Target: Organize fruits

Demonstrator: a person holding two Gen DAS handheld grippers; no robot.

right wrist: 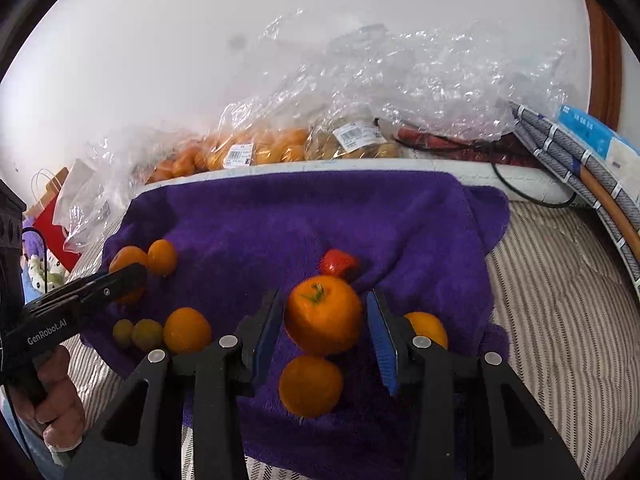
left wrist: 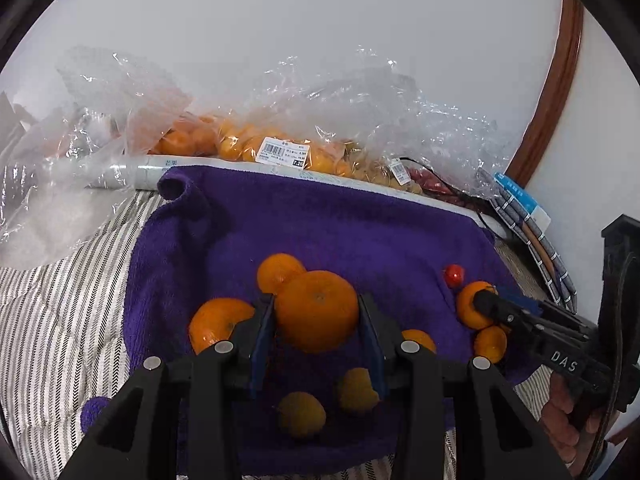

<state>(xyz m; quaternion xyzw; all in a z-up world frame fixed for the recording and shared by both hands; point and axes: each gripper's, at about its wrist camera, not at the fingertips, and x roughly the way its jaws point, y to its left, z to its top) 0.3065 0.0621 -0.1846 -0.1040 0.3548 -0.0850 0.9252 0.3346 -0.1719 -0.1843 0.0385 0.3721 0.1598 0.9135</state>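
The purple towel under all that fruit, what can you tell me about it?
The purple towel is a thick, fluffy cloth that looks like terry. It is spread, rumpled, over a striped bedcover. Its far edge lies against a long white roll, and one far corner curls up. Loose oranges, smaller yellowish fruits and a small red fruit rest on it. It is creased around them and sags where they lie.

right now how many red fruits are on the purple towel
1. The red fruit sits on the purple towel just beyond the orange between the right hand-held gripper's pads; others may be hidden.
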